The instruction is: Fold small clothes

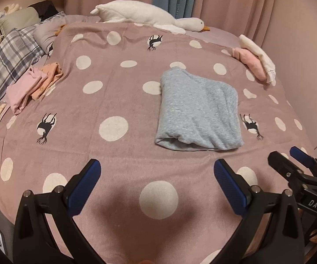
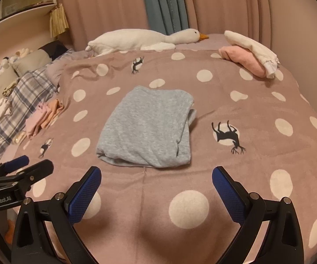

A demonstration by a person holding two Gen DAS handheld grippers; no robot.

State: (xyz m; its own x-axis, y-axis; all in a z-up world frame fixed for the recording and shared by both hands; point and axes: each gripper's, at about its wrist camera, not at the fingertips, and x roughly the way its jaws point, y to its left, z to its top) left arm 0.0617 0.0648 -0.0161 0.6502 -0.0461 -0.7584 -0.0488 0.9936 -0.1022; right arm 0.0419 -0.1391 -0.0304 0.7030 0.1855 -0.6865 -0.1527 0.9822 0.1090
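Observation:
A light blue-grey garment (image 1: pixel 199 111) lies folded into a rectangle on the pink dotted bedspread (image 1: pixel 118 96); it also shows in the right wrist view (image 2: pixel 146 129). My left gripper (image 1: pixel 157 165) is open and empty, hovering over the near edge of the bed, short of the garment. My right gripper (image 2: pixel 156 172) is open and empty, just in front of the garment's near edge. The right gripper also shows at the right of the left wrist view (image 1: pixel 290 156). The left gripper shows at the left of the right wrist view (image 2: pixel 29 164).
A pile of pink and orange clothes (image 1: pixel 33 83) lies at the left by a plaid pillow (image 1: pixel 6 66). A pink and a white folded garment (image 1: pixel 257 59) sit at the far right. A white plush goose (image 1: pixel 145 15) lies along the far edge by pink curtains.

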